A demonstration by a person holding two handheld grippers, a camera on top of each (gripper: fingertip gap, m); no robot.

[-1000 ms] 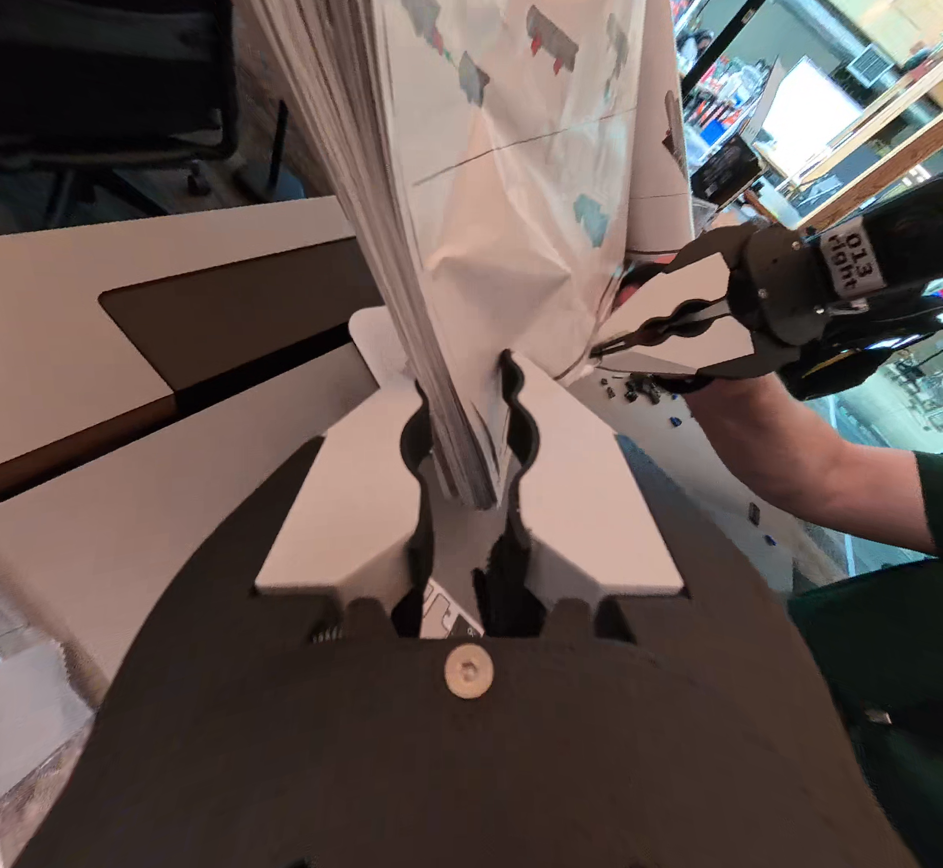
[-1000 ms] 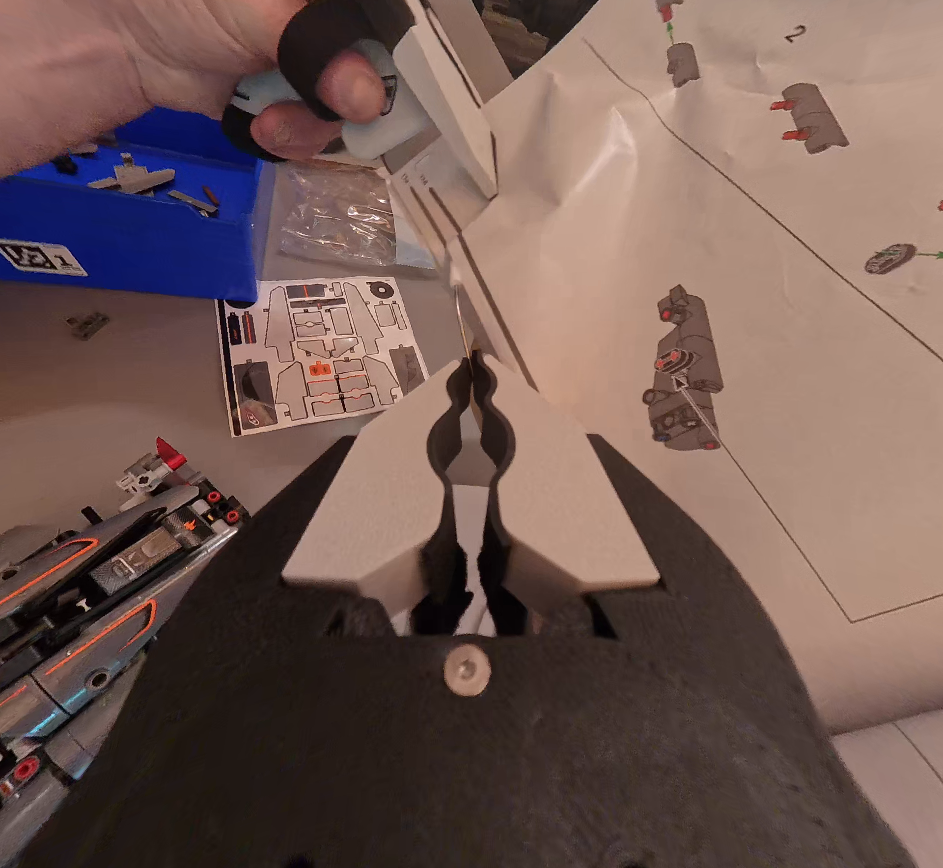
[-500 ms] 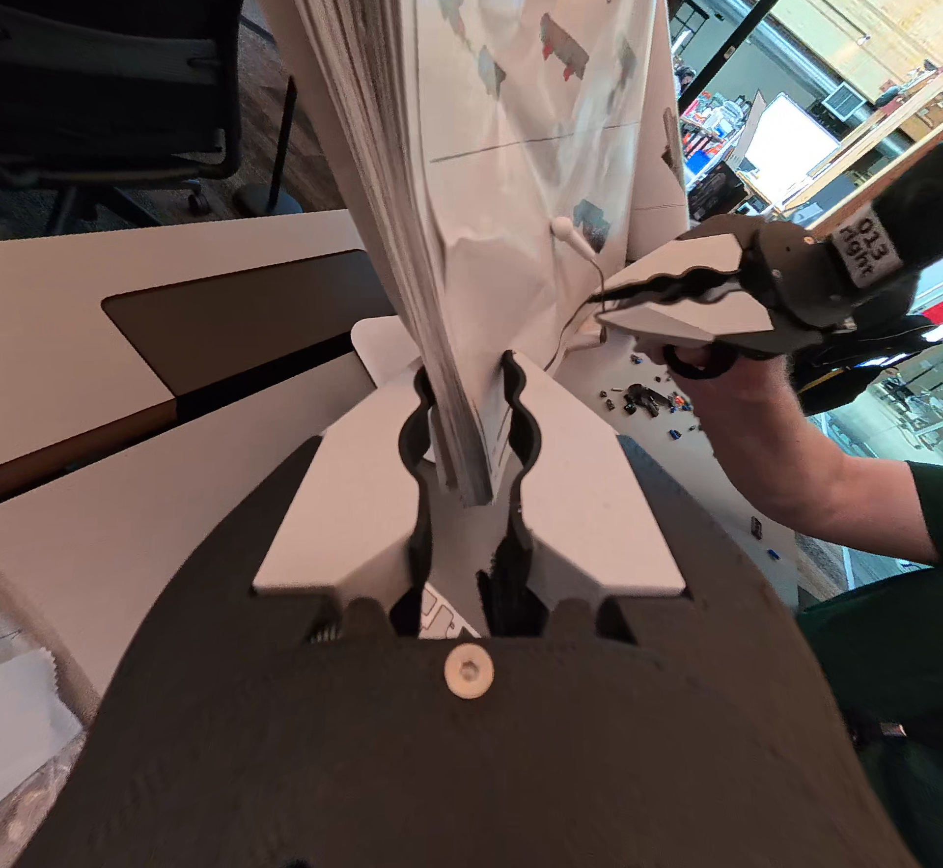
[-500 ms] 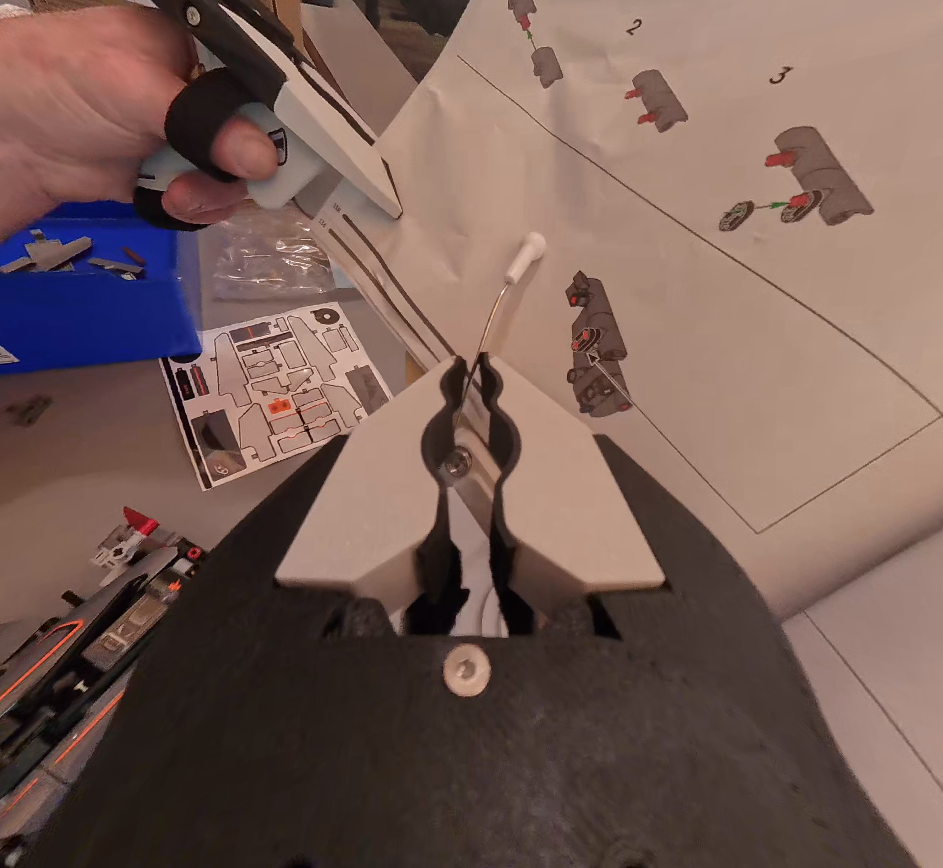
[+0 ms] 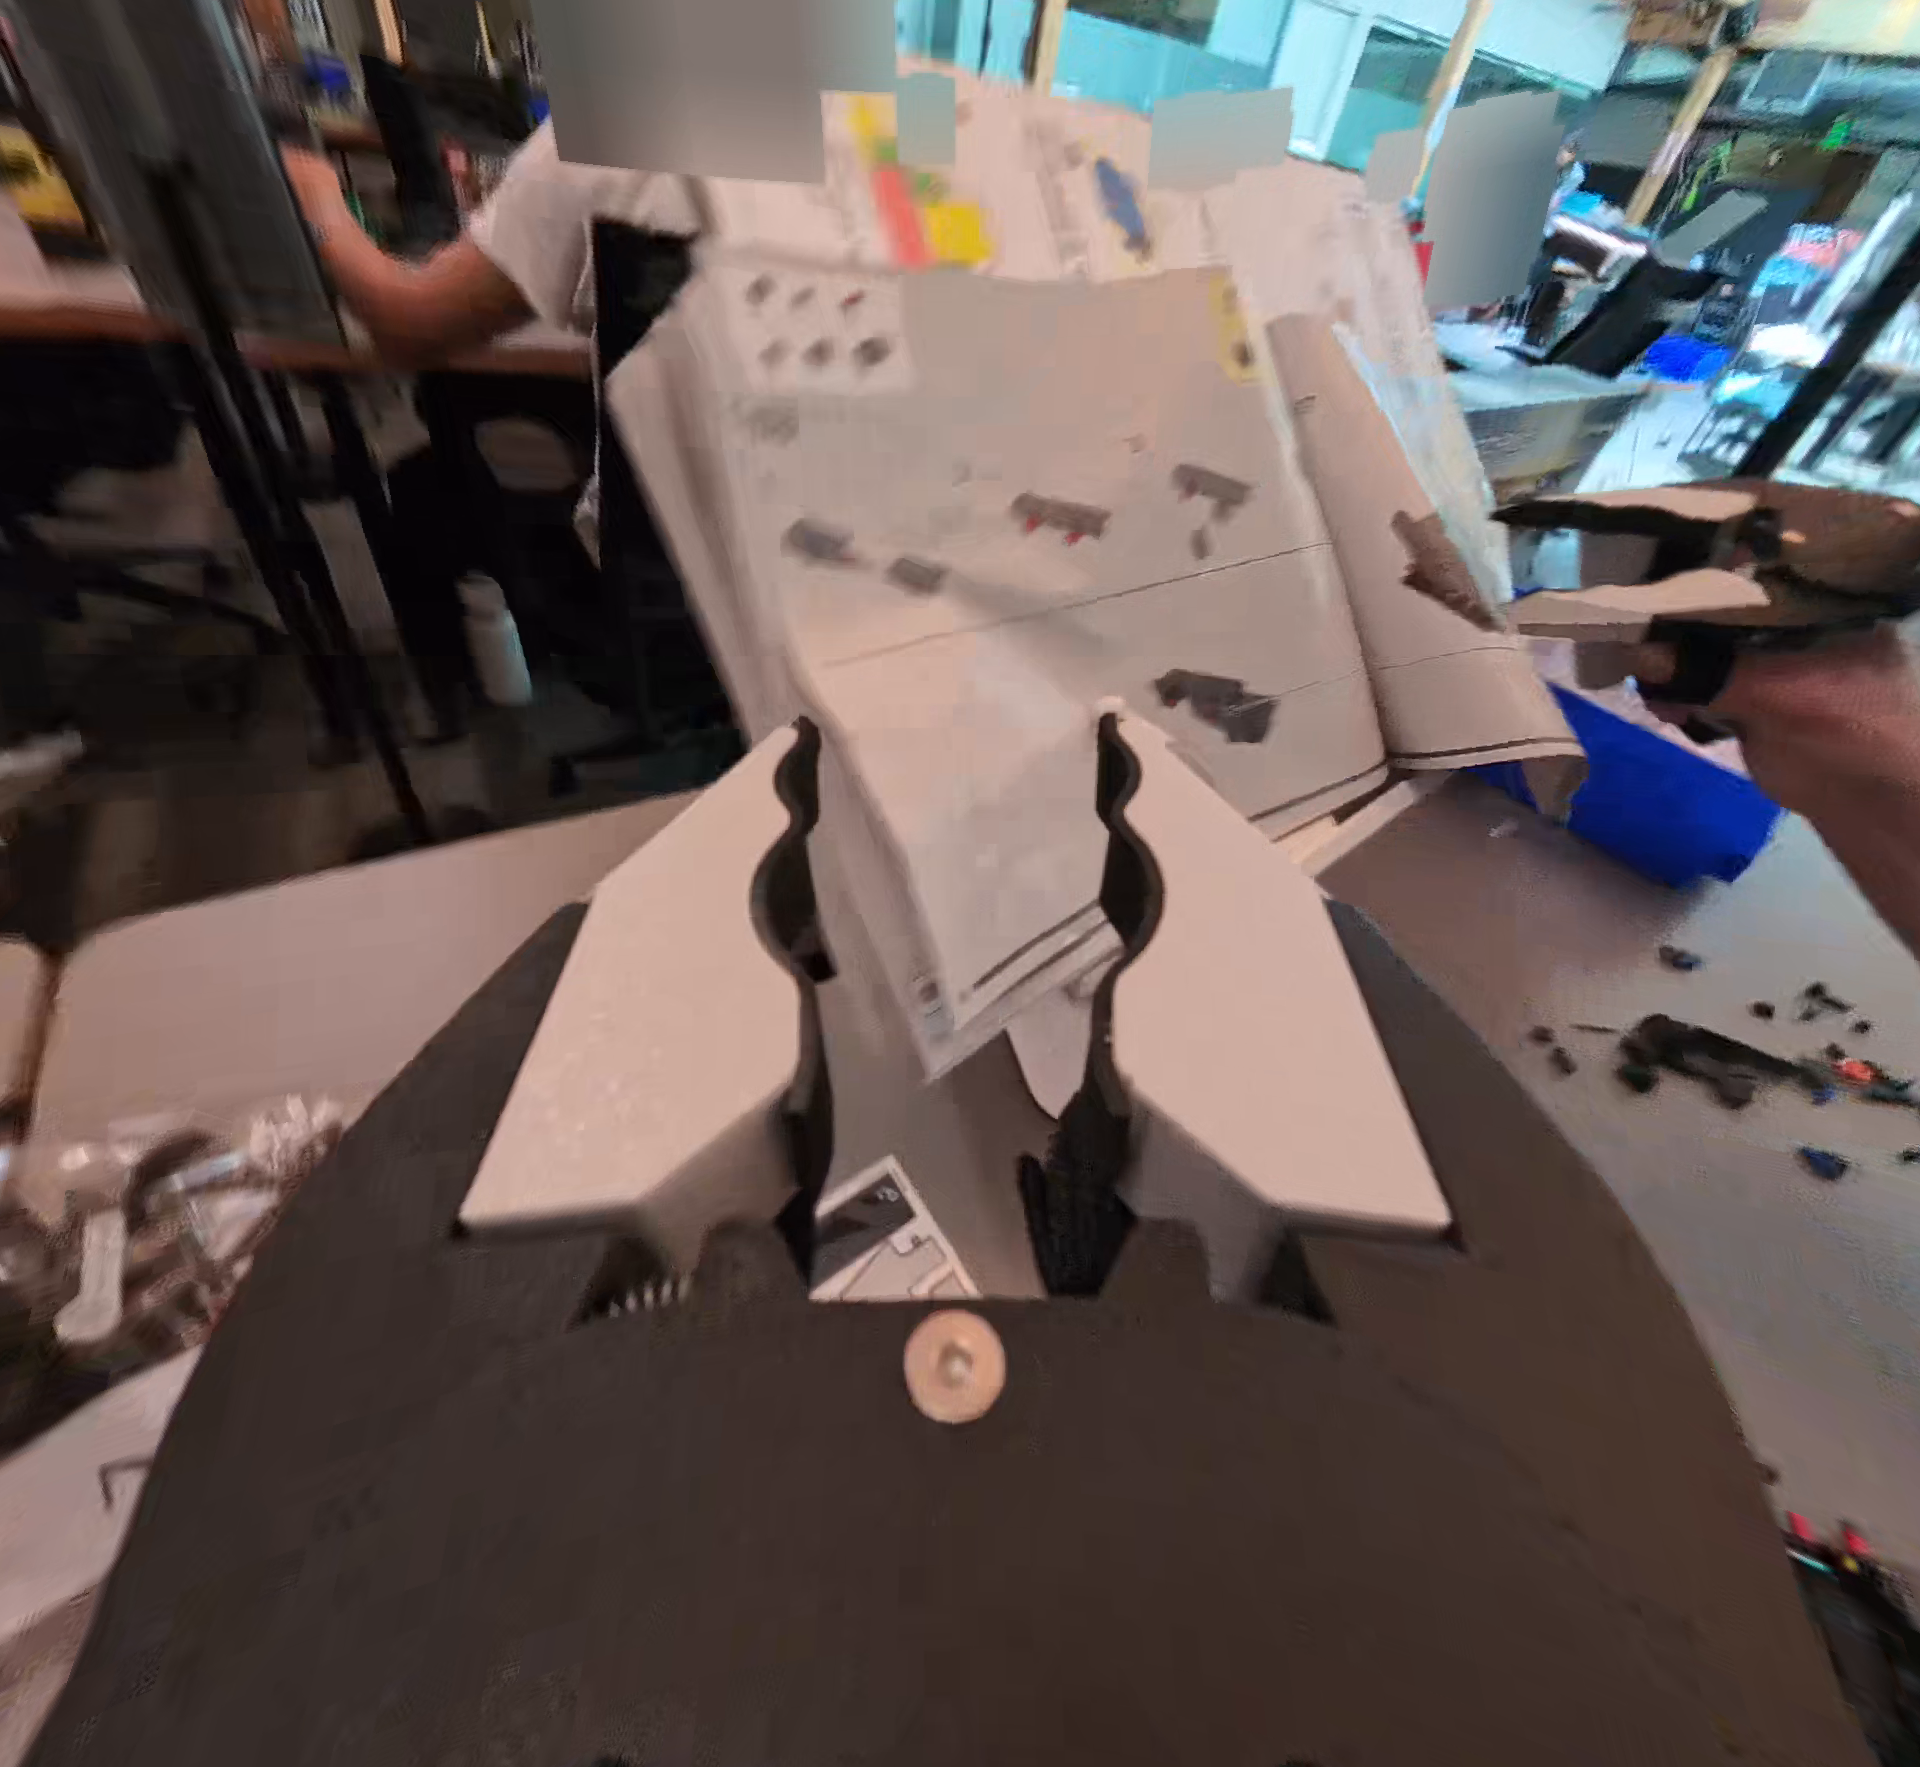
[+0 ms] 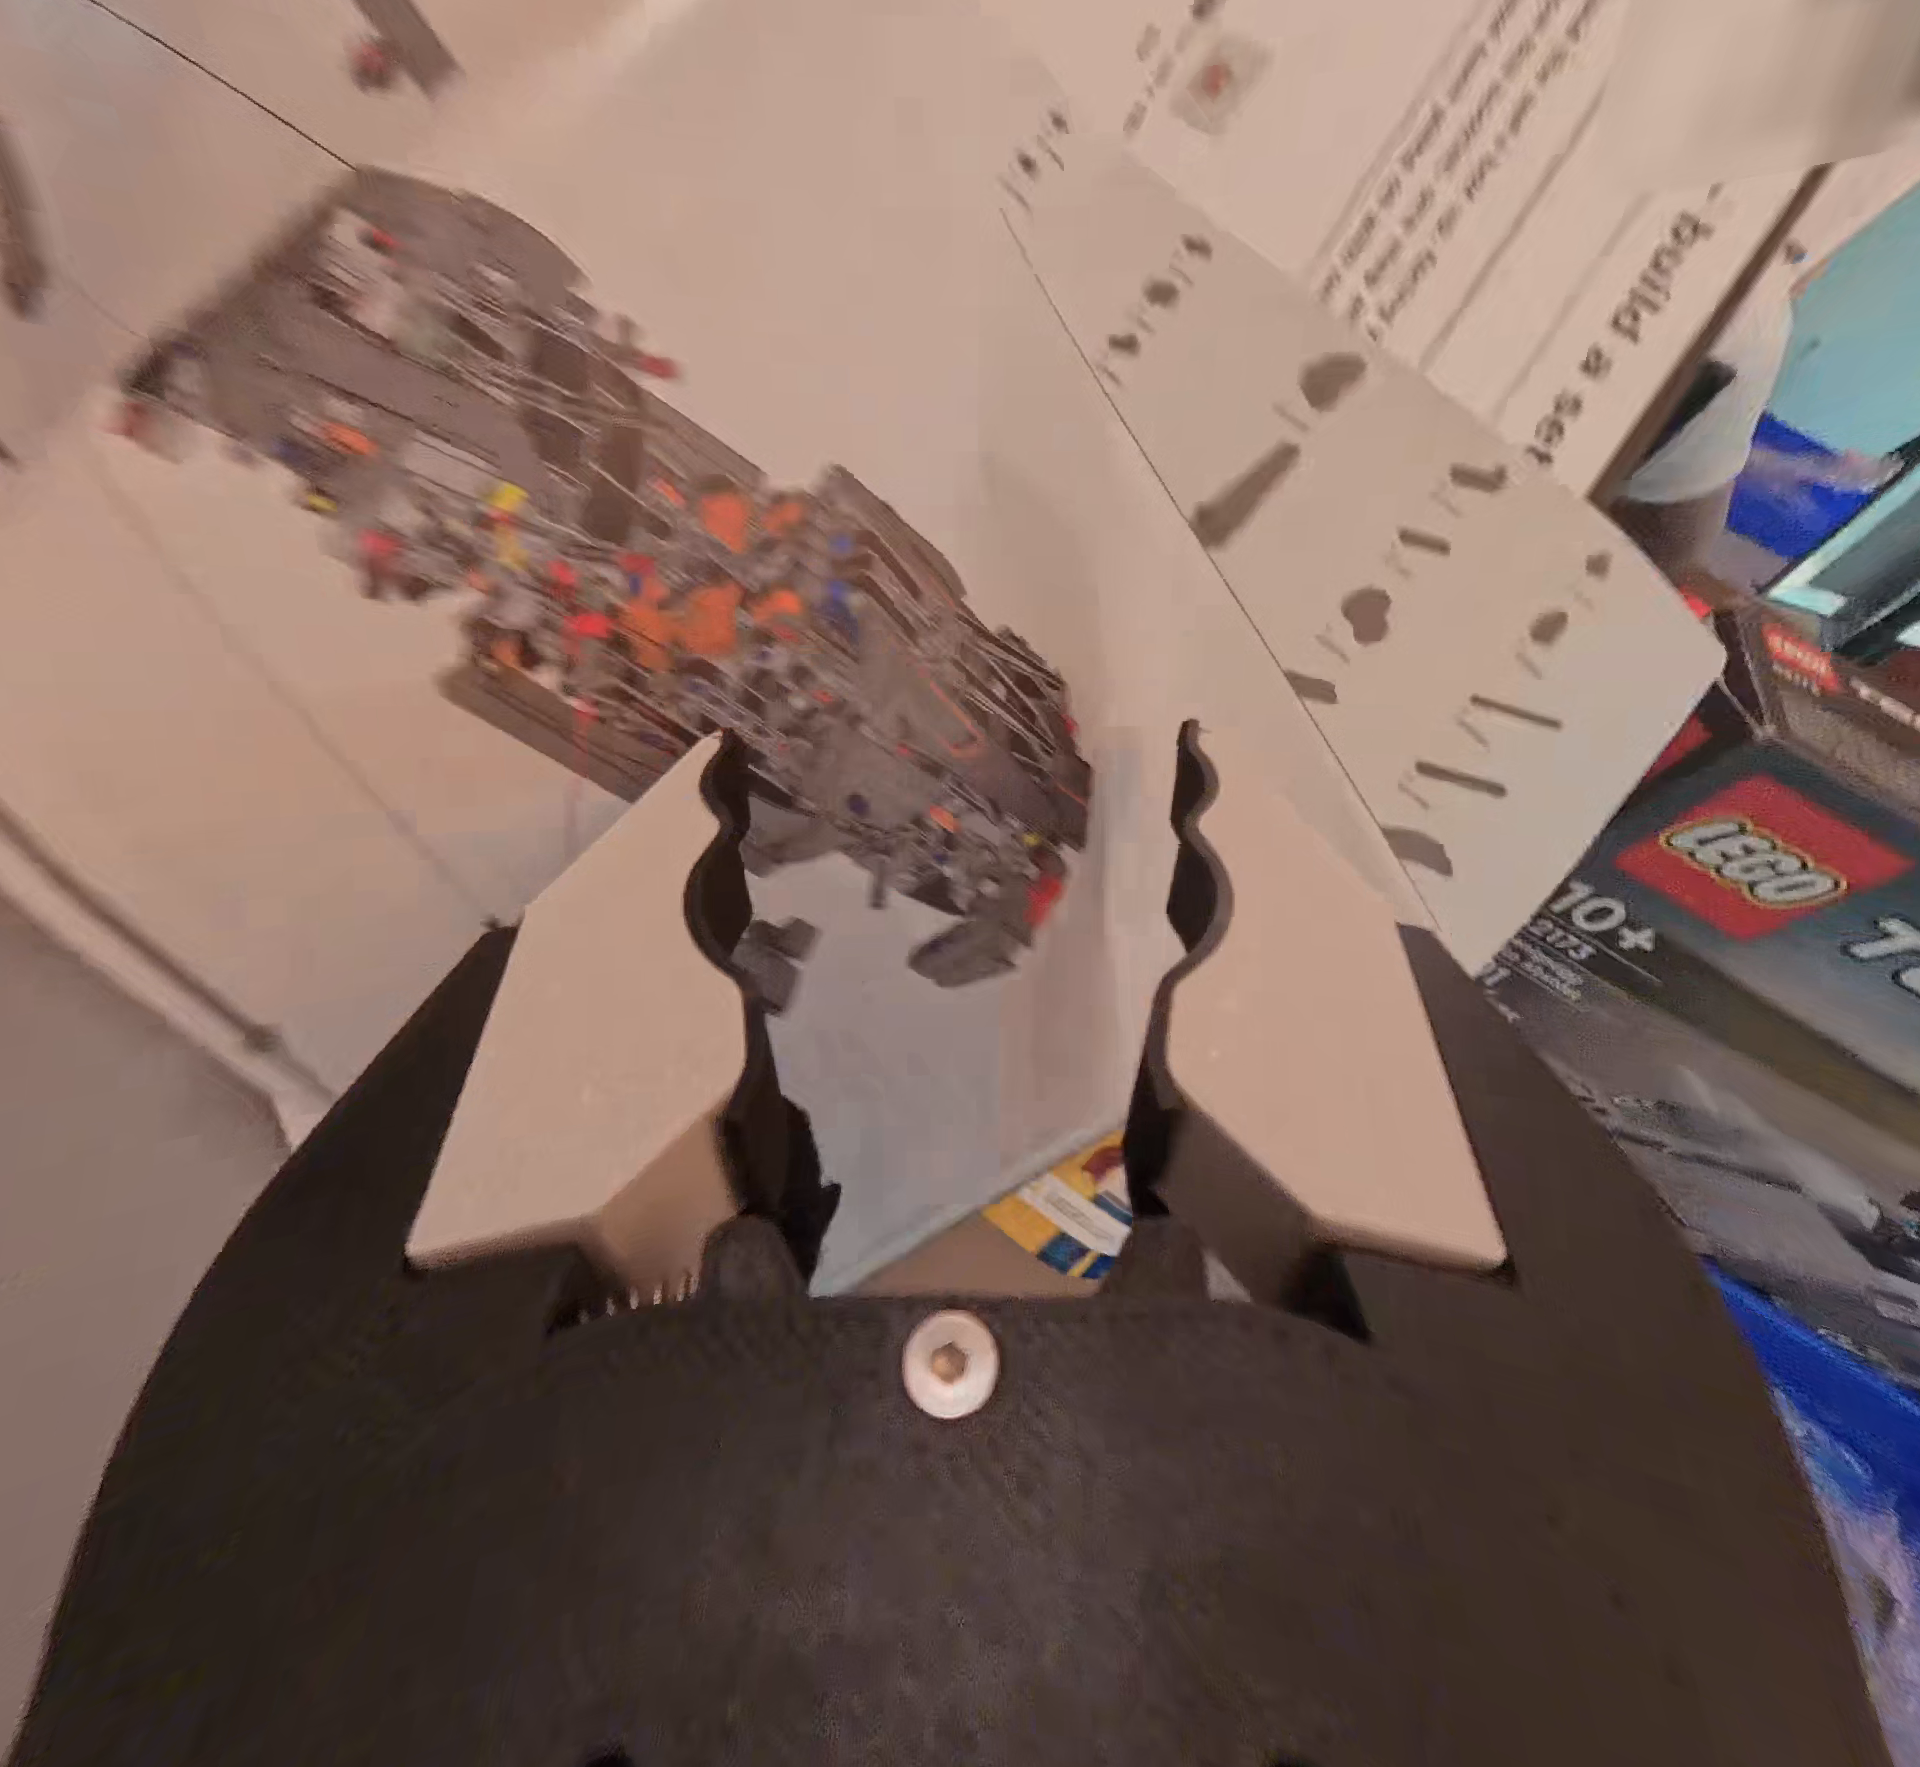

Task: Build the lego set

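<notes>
The left gripper (image 5: 956, 730) has its jaws spread wide, the open instruction booklet (image 5: 1039, 574) standing between them, apparently unheld. To the right, the right gripper (image 6: 956, 741) also gapes, empty, near the pages. Loose dark lego pieces (image 5: 1704, 1063) lie scattered on the desk (image 5: 1558, 1146).

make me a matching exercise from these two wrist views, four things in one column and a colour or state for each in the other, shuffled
Things:
1. left gripper
2. instruction booklet
3. bin
4. loose lego pieces

Colour or state:
A. blue, behind the booklet's lower right corner
B. open, nothing clamped
C. scattered on the table at right
D. open, pages standing up

Pairs: 1-B, 2-D, 3-A, 4-C
</notes>
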